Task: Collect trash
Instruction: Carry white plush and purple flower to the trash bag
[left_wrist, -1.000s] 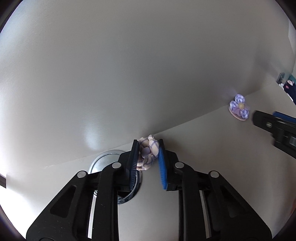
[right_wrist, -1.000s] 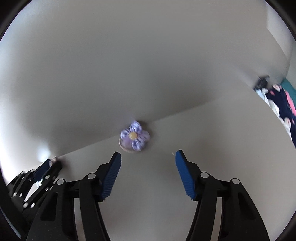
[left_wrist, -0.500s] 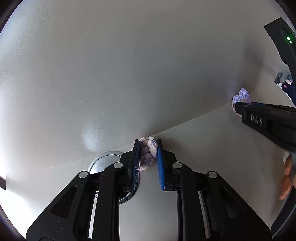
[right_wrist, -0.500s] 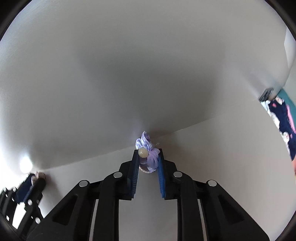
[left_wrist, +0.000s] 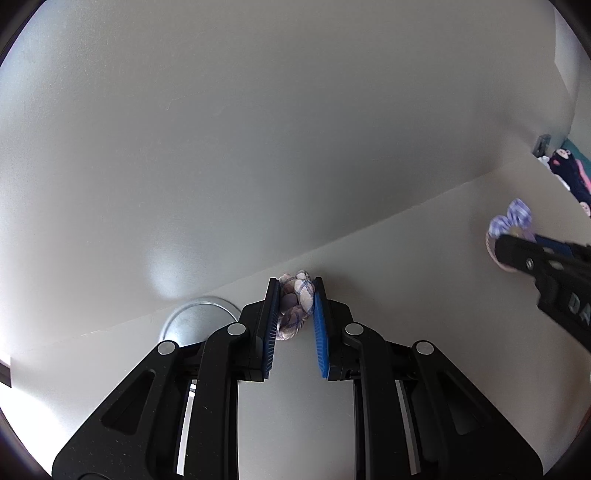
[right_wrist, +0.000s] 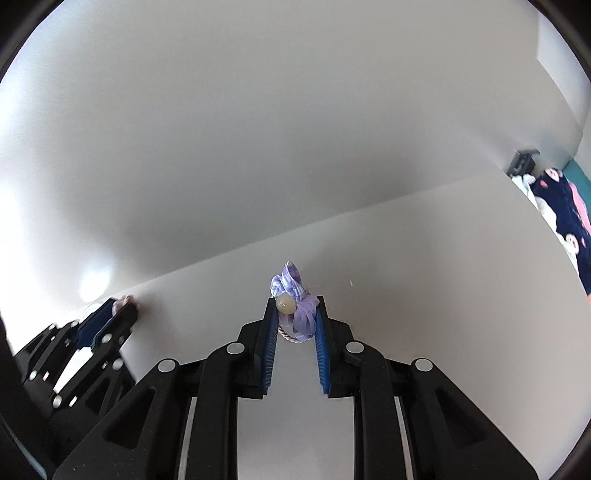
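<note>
Trash, left: a crumpled white scrap with blue-checked lines (left_wrist: 295, 304), pinched between the blue pads of the left gripper (left_wrist: 294, 295) near their tips; its lower end hangs out below the pinch.
Trash, right: a purple fabric flower with a pale bead centre (right_wrist: 293, 306), clamped between the pads of the right gripper (right_wrist: 294, 310); one petal pokes out past the tips.
Left gripper: closed on the scrap, pointing down at the white tabletop (left_wrist: 424, 295).
Right gripper: closed on the flower; in the left wrist view only its black body shows at the right edge, covering part of the flower.
Hidden: a round metal disc (left_wrist: 192, 321) sits behind the left gripper's left finger, mostly covered, so what it is stays unclear.
Cut off: dark patterned fabric (right_wrist: 565, 221) beyond the table's far right corner, cropped by the lens rim.
Hard to read: in the right wrist view the left gripper's load is a small blur.
</note>
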